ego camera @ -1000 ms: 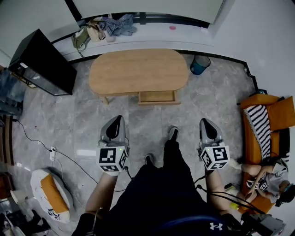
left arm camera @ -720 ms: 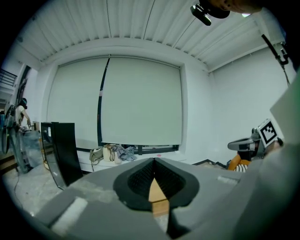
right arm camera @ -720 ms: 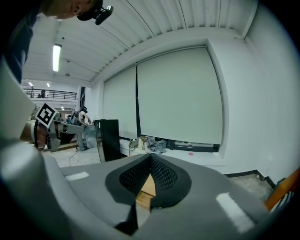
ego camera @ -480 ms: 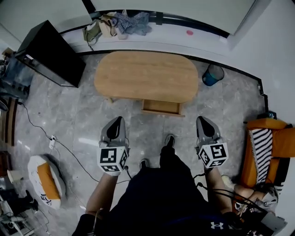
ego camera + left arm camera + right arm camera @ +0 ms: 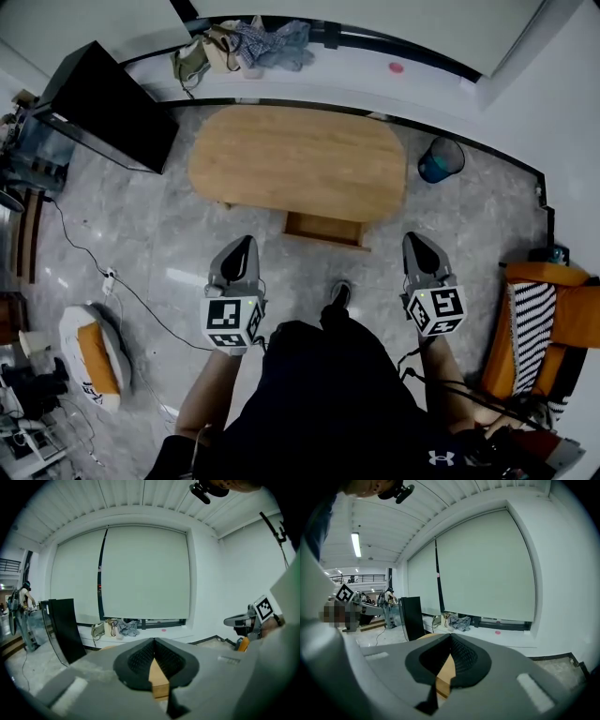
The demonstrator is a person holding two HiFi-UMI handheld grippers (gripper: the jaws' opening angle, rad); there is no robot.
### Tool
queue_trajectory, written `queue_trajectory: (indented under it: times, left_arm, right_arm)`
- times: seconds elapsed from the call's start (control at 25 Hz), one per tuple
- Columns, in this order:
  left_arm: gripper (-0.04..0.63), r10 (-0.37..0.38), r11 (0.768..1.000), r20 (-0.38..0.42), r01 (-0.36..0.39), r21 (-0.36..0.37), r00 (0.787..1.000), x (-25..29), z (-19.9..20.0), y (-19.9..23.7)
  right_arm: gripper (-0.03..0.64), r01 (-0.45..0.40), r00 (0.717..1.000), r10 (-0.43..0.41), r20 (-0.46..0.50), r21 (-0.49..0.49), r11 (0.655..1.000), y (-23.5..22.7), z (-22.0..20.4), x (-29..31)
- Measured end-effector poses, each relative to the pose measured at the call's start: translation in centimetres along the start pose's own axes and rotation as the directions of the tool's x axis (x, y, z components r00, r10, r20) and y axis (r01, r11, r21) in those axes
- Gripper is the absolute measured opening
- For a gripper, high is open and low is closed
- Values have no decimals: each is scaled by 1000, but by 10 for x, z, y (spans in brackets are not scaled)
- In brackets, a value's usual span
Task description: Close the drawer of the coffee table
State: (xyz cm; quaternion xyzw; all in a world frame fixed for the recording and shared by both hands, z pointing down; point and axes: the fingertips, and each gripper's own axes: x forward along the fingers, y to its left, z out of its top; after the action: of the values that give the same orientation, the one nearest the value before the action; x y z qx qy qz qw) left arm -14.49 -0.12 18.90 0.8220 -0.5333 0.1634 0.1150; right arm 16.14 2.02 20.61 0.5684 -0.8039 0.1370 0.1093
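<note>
Two clenched, empty: my left gripper left of centre, right gripper right of centre. Drawer open under table, upper centre, clear of both.

Coffee table is tan, bin teal — sofa orange, blanket striped black-white.

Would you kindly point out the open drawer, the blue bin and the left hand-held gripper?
drawer (image 5: 323,227): head view, its bare inner floor.
blue bin (image 5: 432,172): head view, its outer wall.
left hand-held gripper (image 5: 246,241): head view, its closed tips.
</note>
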Motion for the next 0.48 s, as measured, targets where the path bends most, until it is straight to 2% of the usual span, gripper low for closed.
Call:
queue_trajectory:
  times: [0.16,0.28,0.48]
  left_arm:
    - [2,14,999,-21,-13,33,1000,20,-1,-3]
    - [2,12,996,-47,-7,88,999,44,-9,0]
    - [2,-15,990,-139,34,139,990,87,-44,17]
  right_arm:
    - [2,8,1000,-8,-22,2,1000,-29,-5,11]
    - [2,39,998,-38,-44,29,999,-53,-16,22]
    - [2,92,993,-88,-74,57,994,-75,-37,52]
